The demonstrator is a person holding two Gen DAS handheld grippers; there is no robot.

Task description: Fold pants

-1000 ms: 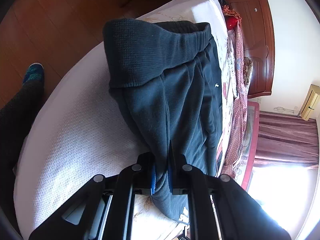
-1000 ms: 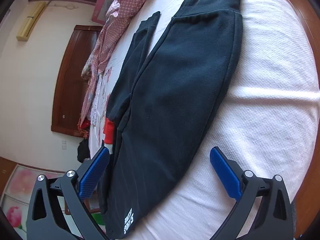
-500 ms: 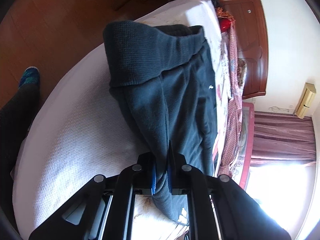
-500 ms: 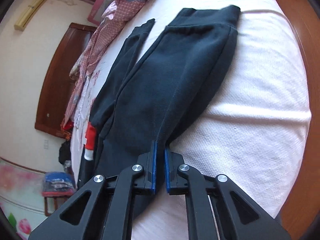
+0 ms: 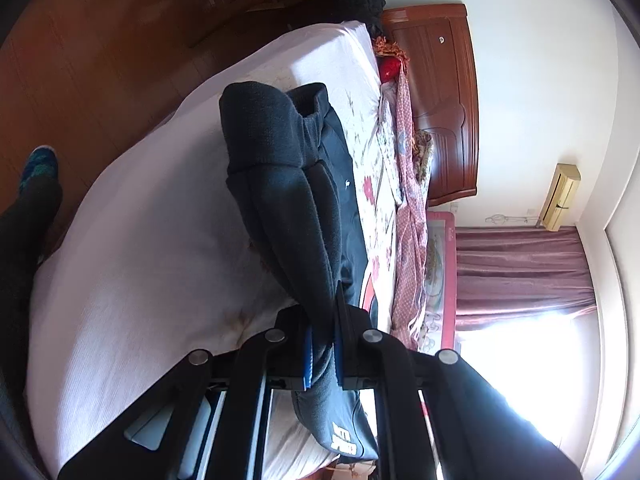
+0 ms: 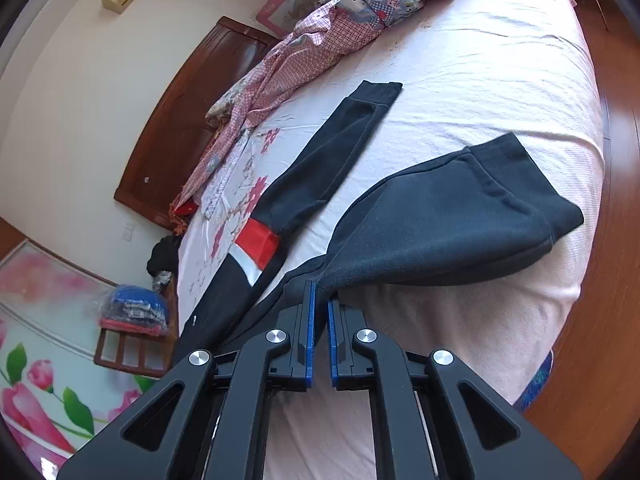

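Dark navy fleece pants (image 5: 288, 200) lie on a white bed (image 5: 140, 260). My left gripper (image 5: 322, 344) is shut on a bunched edge of the pants, lifting it, with the ribbed waistband (image 5: 260, 132) hanging beyond. In the right wrist view my right gripper (image 6: 321, 304) is shut on the edge of one pant leg (image 6: 448, 220), which rises off the bed toward its cuff (image 6: 532, 184). The other leg (image 6: 320, 168), with a red and white patch (image 6: 258, 242), lies flat on the sheet.
A pink checked garment (image 6: 304, 52) lies crumpled along the far side of the bed by the wooden headboard (image 6: 176, 128). A person's dark-clad leg and blue slipper (image 5: 38, 164) stand on the wood floor beside the bed. A stool with folded clothes (image 6: 132, 320) stands nearby.
My right gripper shut on the pant leg's edge, then both grippers rose, lifting the pants off the bed. The near leg now hangs in a raised fold.
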